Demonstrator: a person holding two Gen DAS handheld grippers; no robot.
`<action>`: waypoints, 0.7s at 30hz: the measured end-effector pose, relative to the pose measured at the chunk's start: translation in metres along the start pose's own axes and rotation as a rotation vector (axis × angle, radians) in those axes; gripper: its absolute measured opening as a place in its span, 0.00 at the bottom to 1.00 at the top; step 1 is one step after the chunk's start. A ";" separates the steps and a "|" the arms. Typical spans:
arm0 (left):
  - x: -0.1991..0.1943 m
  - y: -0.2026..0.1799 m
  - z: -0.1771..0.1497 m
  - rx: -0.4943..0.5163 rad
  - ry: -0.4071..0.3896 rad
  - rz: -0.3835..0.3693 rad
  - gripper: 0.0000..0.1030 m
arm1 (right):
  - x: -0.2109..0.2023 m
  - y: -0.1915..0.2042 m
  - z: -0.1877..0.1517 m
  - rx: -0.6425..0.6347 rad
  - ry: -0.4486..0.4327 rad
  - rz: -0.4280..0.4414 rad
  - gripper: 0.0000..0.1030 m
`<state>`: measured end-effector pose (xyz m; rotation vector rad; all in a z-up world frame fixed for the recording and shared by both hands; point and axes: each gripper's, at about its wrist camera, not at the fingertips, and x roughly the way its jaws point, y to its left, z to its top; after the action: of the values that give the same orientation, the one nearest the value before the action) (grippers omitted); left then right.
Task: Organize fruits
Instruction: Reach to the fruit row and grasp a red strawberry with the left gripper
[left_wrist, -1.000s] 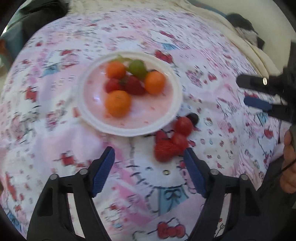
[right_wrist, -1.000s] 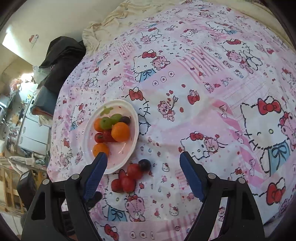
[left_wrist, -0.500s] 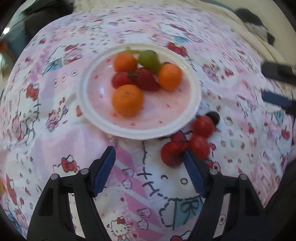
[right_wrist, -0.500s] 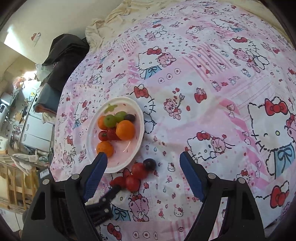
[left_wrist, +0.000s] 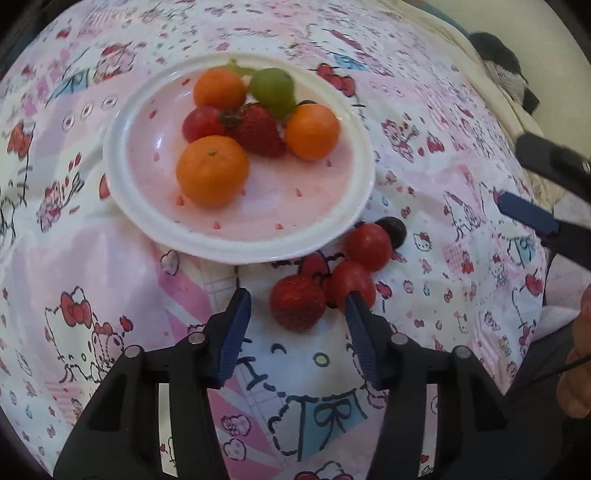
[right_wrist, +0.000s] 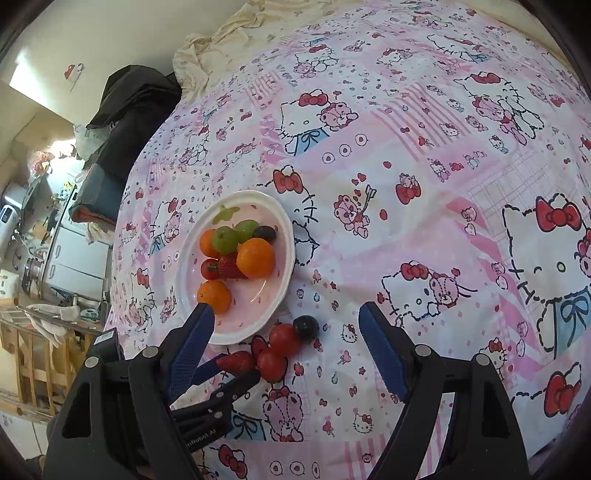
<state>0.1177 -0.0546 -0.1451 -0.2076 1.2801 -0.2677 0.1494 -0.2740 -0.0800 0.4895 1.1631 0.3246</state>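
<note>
Closing around a loose strawberry (left_wrist: 297, 307), the left gripper (left_wrist: 297, 304) has its jaws still narrowing, the berry sitting between the two blue pads with a gap showing on the far-left side, so nothing is gripped yet. Just past the right pad (left_wrist: 360, 332) lie two cherry tomatoes (left_wrist: 351, 282), nearly touching the berry, and beyond them a dark grape (left_wrist: 395, 229). Straight ahead of the gripper, only a little further out, sits the white plate (left_wrist: 147, 221) on the pink cartoon-print bedspread (left_wrist: 110, 332), already holding three oranges, a strawberry, a small tomato and green grapes.

The right gripper (right_wrist: 284, 332) hangs above the same spot with its jaws spread wide and nothing in them; from its view the left tool reaches in from the lower left, its tips either side of the berry.

This looks like the pick-up step for one of the last stray fruits. The next move seems to call for finishing the squeeze gently, since a strawberry bruises easily, and keeping the right pad from nudging the nearer tomato, which could roll on the soft cloth. Then a short lift forward over the plate rim to an open patch on its near side should do it
</note>
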 end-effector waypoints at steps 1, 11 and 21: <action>0.000 0.002 0.000 -0.016 0.003 -0.010 0.48 | 0.000 0.001 0.000 -0.004 -0.001 -0.004 0.81; -0.007 0.008 -0.001 -0.061 -0.034 0.008 0.48 | -0.002 0.000 0.000 0.001 -0.008 -0.009 0.81; 0.006 -0.001 0.002 -0.026 0.003 0.031 0.36 | -0.001 0.000 0.000 -0.007 -0.005 -0.017 0.81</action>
<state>0.1213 -0.0572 -0.1497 -0.2098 1.2888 -0.2246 0.1490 -0.2748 -0.0795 0.4741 1.1604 0.3125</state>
